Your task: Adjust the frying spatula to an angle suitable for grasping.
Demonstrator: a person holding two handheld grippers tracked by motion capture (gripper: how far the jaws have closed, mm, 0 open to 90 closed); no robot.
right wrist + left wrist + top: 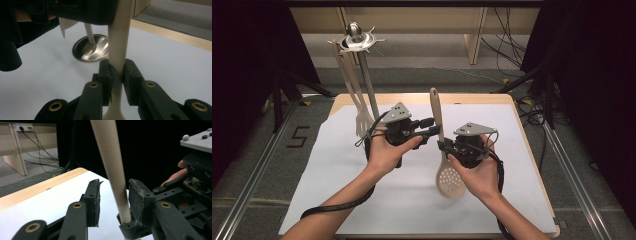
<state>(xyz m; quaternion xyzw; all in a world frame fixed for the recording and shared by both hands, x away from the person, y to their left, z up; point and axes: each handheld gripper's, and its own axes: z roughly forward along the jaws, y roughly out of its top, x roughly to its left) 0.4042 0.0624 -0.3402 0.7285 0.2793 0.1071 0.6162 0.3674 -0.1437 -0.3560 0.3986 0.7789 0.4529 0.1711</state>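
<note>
A beige slotted spoon (446,177) stands nearly upright over the white sheet, bowl down and handle (435,107) up. My right gripper (444,146) is shut on the handle's lower part; in the right gripper view both pads press the handle (117,45) at my right gripper (116,71). My left gripper (433,130) reaches in from the left, just above. In the left gripper view the handle (112,162) passes between the jaws of my left gripper (115,188). It lies close to the right pad, with a clear gap to the left pad.
A utensil stand (355,41) with a metal top and pole rises at the table's back left, and a beige slotted spatula (362,120) hangs from it. Its round metal base (91,51) sits on the white sheet (337,190). Cables lie on the floor behind.
</note>
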